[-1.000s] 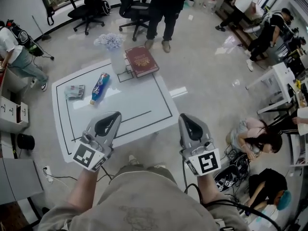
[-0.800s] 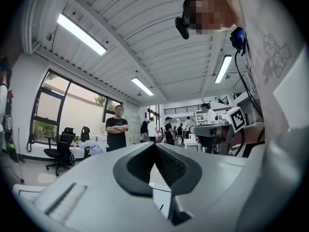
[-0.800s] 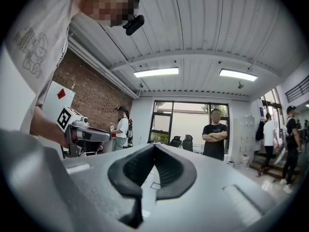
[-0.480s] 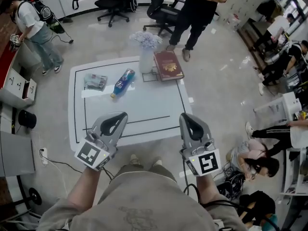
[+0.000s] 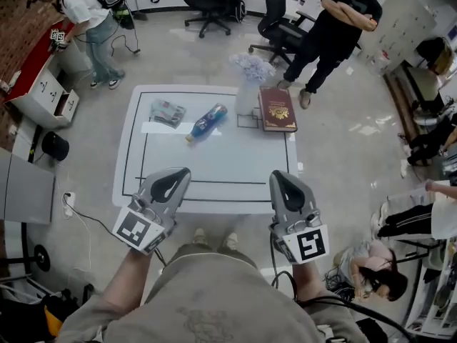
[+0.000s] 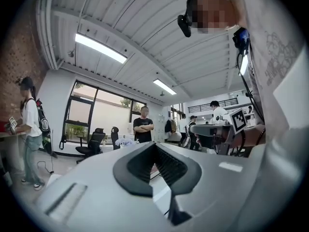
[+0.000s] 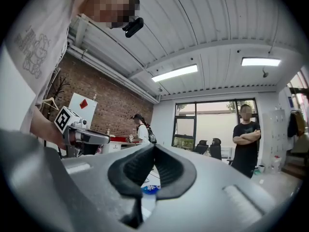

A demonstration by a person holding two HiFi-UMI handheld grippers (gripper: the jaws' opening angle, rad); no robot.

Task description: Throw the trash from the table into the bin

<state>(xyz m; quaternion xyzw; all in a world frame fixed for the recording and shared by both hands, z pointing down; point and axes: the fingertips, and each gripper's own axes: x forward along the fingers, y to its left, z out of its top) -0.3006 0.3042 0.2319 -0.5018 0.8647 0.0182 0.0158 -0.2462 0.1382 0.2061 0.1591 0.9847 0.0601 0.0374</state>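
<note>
Left gripper (image 5: pixel 176 172): jaws together, nothing held.
Right gripper (image 5: pixel 280 176): jaws together, likewise empty.
Plastic bottle (image 5: pixel 207 121): lay on its side on the table (image 5: pixel 214 164), well ahead of both fingertips and nearer the left pair.
Crumpled wrapper (image 5: pixel 168 112): lay just beyond the bottle, ahead of the left fingertips.
Handling (judged, not tested): bottle light, smooth and apt to roll, so grip across mid-body. Wrapper soft, so pinch a raised fold.

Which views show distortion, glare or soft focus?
Head view: fisheye bows the white square table's edges, faint glare on the glossy grey floor. Left gripper view: black circular vignette, ceiling strip light blown out, near jaws soft. Right gripper view: same vignette, blown-out ceiling strip light, jaws soft.
</note>
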